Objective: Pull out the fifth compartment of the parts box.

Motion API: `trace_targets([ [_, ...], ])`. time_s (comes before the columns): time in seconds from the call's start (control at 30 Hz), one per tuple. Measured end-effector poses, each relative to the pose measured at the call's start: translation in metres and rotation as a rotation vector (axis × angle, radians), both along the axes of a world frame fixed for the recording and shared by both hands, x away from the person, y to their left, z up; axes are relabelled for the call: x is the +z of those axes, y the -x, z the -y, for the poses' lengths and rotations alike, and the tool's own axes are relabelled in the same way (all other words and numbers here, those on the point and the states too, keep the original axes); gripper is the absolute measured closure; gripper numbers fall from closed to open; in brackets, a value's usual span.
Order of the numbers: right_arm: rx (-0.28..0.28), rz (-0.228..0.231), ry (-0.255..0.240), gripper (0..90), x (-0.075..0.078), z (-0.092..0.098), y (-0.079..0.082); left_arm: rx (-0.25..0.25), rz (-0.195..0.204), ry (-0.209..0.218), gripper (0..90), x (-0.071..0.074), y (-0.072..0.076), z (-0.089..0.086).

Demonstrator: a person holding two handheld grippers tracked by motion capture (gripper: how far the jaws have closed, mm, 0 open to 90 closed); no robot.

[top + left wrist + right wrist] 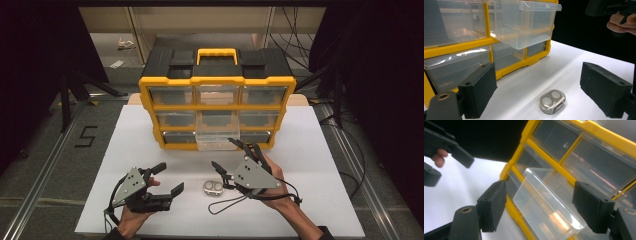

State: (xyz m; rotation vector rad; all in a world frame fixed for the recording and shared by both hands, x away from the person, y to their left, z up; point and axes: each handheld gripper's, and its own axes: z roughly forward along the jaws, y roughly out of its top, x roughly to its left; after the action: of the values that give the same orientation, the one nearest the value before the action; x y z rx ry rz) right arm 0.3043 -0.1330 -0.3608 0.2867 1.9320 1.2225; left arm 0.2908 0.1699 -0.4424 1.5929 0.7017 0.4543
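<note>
**Bottom-middle drawer pulled out; small case on the table between the grippers**

The clear drawer (216, 139) of the bottom row, middle column, stands pulled out of the yellow-framed organiser (216, 107), its front overhanging the white table top (310, 150). In the left gripper view the same drawer (524, 25) juts out past the closed drawers beside it, and nothing can be seen in it. In the right gripper view it (544, 202) lies between the two black pads, but the pads stand clear of its walls on both sides.

Right gripper (231, 156): at about 5 o'clock from the drawer front, just beside it. Jaws spread wide, nothing pinched. One jaw points up toward the drawer, the other out toward 9 o'clock.

A small rounded metal case (213, 188) with two round windows lies flat on the table at 6 o'clock from the drawer, just beside the right gripper's lower jaw and apart from it. In the left gripper view the case (552, 101) sits on the table between the two pads and farther out, untouched.

Left gripper (168, 179): at about 9 o'clock from the case, near it, held in the person's left hand (131, 218). Jaws spread, empty, aimed toward the case.

The organiser sits at the table's 12 o'clock edge, its yellow handle (217, 54) on top; its other drawers are closed.
</note>
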Motion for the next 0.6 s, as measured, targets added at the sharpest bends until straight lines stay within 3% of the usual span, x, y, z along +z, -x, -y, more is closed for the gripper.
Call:
trace_targets([
  [0.13,0.014,-0.04,-0.039,27.7,0.002,0.002,0.0,0.0,0.001,0.0,13.3,0.0,0.0,0.0],
  [0.37,0.07,-0.148,-0.121,25.8,0.007,0.008,-0.002,-0.001,0.001,-0.001,13.4,0.0,0.0,0.0],
  [0.6,0.109,-0.236,-0.157,24.1,0.006,0.011,-0.005,-0.001,0.002,0.0,13.3,0.0,0.0,0.0],
])
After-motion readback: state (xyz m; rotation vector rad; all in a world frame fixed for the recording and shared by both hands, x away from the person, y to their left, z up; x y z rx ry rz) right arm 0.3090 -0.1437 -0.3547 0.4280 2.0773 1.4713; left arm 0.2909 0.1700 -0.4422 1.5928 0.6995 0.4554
